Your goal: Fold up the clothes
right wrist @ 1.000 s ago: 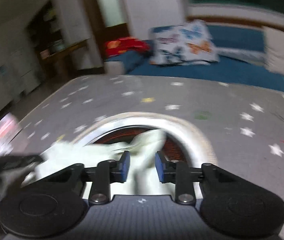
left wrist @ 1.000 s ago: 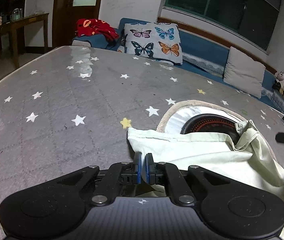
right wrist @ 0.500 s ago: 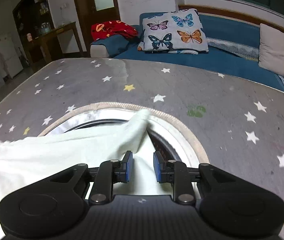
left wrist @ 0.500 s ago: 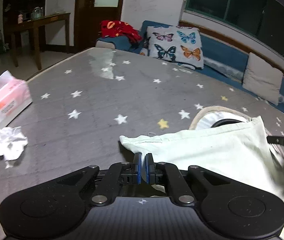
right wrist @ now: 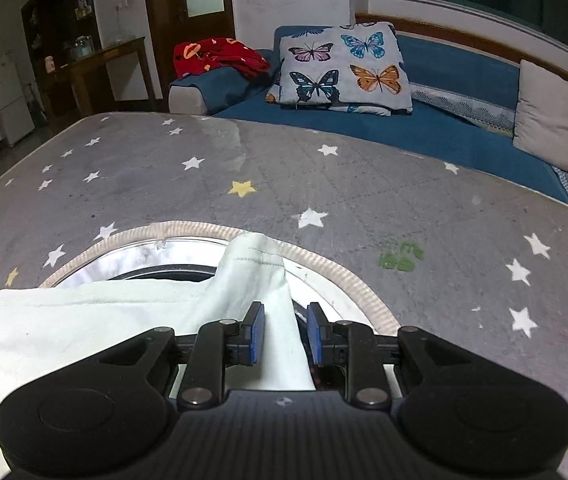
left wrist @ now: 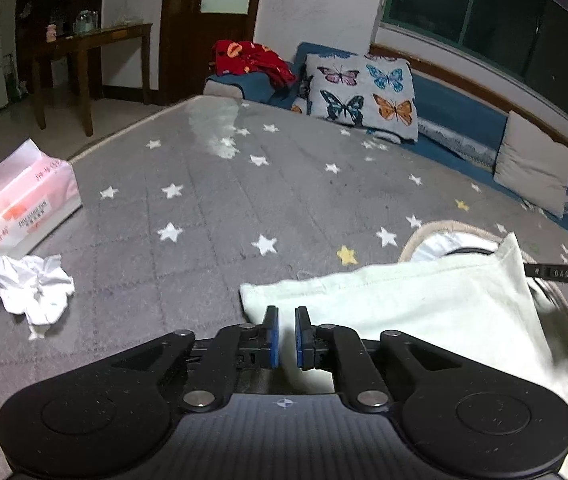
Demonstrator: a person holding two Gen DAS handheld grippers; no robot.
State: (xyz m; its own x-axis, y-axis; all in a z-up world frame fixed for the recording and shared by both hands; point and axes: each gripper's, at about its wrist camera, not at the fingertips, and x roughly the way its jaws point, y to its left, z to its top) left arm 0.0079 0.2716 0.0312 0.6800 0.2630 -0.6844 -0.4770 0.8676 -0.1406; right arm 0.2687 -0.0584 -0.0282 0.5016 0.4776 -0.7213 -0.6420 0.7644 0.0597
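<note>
A big gray tabletop (left wrist: 212,200) with white and yellow stars fills most of the room in front of me. On it, toward the near right corner, lies a pale cream cloth (left wrist: 424,312), the thing to be folded. It is spread partly flat, and its far side drapes over a round rimmed thing (right wrist: 188,236) with a shiny inside that sits in the tabletop. The cloth looks laid out like this so its edges can be lined up for a fold. Near the left edge sits a pink tissue pack (left wrist: 20,200), and just beside it a crumpled white tissue (left wrist: 32,288). The right tool (right wrist: 282,334) has a bunched ridge of the cloth between its blue pads, and I think it is grasping that ridge to keep that end lifted. The left tool (left wrist: 286,336) sits at the cloth's near left corner; its jaws have just been opening, a small gap shows between the pads, and the cloth looks let go there.
</note>
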